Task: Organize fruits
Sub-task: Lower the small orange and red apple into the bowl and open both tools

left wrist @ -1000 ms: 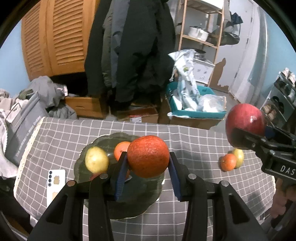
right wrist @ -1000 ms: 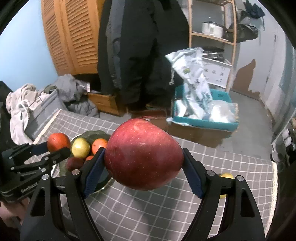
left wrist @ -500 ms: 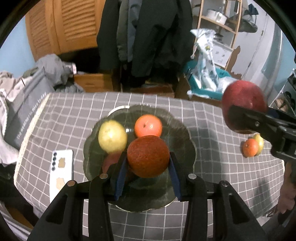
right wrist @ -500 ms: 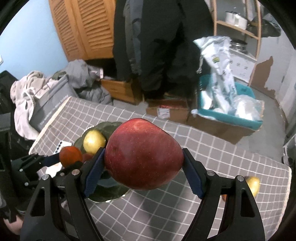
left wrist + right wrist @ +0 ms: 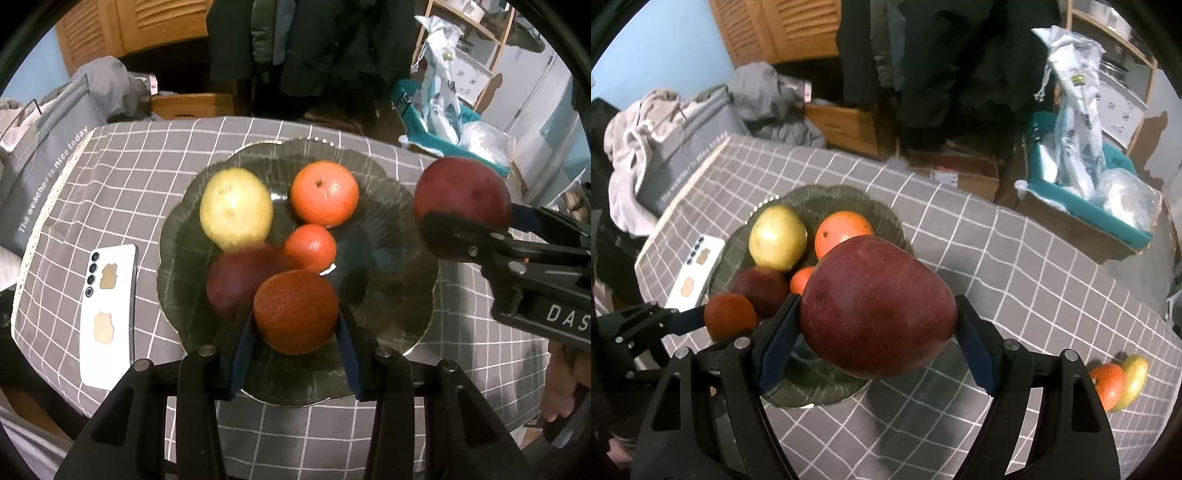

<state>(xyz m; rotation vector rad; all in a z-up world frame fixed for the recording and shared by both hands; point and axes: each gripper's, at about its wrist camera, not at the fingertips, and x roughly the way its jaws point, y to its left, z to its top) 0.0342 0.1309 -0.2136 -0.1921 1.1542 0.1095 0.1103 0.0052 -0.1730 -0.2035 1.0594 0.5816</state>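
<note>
Plate (image 5: 399, 229): sitting on the checked cloth (image 5: 147, 166), holding a pear (image 5: 236, 207), two tangerines (image 5: 325, 192), and a dark apple (image 5: 236, 280).
Left gripper (image 5: 296, 325): I am clamping a dark orange (image 5: 295, 311) in it, hovering over the plate's near side.
Right gripper (image 5: 877, 332): I am gripping a big red apple (image 5: 877, 308) between its blue pads, over the plate's right edge.
Phone (image 5: 109, 314): lying face down just left of the plate.
Loose fruit (image 5: 1119, 380): an orange one and a yellow one are touching near the cloth's right edge.
</note>
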